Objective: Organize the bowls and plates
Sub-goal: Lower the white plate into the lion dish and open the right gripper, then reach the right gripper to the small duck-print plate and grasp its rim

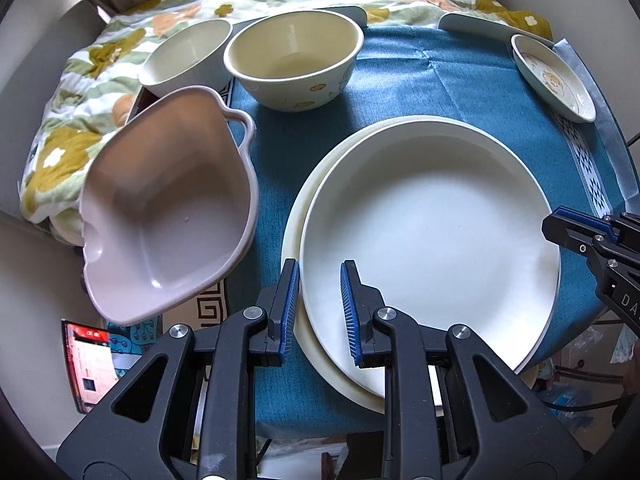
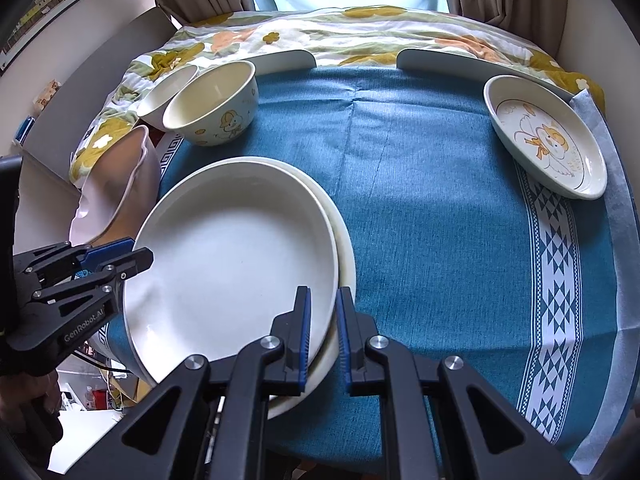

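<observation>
Plates: my left gripper [image 1: 319,304] and right gripper [image 2: 323,332] both pinch the white top plate [image 1: 432,236] at opposite near-rim spots (cream plate [image 1: 296,216] directly beneath).

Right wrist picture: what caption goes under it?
Both grippers pinch the top white plate of a stack on the blue cloth.

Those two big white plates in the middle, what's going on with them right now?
A person is holding a gripper in each hand, and both are clamped on the stacked white plates on the blue tablecloth. The left gripper grips the rim on one side, the right gripper the opposite side. The top plate sits off-centre on the lower one. A pink bowl, two cream bowls and a small duck-print dish wait around them.
</observation>
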The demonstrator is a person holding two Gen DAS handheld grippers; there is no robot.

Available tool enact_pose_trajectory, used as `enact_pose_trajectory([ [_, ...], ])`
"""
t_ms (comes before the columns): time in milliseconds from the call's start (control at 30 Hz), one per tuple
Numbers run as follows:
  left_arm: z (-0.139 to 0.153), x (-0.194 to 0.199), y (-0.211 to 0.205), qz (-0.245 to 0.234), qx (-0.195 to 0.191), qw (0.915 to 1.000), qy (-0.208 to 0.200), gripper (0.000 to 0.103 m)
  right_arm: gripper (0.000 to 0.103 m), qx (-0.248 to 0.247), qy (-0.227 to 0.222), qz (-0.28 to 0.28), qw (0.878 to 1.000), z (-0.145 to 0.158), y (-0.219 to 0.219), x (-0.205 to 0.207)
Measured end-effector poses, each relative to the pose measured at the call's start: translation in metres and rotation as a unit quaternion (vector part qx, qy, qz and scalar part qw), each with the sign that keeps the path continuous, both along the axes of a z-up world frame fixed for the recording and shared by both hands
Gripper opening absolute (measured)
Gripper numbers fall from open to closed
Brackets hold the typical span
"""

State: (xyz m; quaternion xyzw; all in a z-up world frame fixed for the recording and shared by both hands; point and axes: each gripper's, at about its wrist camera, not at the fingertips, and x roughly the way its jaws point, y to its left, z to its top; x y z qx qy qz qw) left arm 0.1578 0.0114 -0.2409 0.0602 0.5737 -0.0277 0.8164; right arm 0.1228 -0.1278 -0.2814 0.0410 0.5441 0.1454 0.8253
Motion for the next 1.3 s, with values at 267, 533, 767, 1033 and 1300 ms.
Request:
enact_pose_trajectory([
  [267, 0.054, -0.002, -0.006, -0.005, -0.022, 0.9984, -0.053, 0.024, 0.012, 0.030, -0.038, -0.017, 0.999, 0.037, -0.013, -0.002],
  [533, 0.119, 0.009, -0.034, -0.045, -0.068, 0.9877, -0.133, 0.102, 0.070, 0.020, -0.097, -0.074, 0.992, 0.087, -0.058, -0.016],
  [767, 0.146, 0.045, -0.096, -0.152, -0.123, 0.9703, -0.143, 0.102, 0.103, 0.024, -0.127, -0.150, 0.980, 0.113, -0.120, -0.035],
  [1033, 0.137, 0.123, -0.191, -0.257, -0.174, 0.9460, -0.093, 0.102, 0.103, 0.051, -0.107, -0.252, 0.960, 0.107, -0.193, -0.020],
  [1300, 0.049, 0.212, -0.261, -0.281, -0.136, 0.9501, -0.007, 0.077, 0.076, 0.154, -0.053, -0.338, 0.927, 0.027, -0.248, 0.038],
])
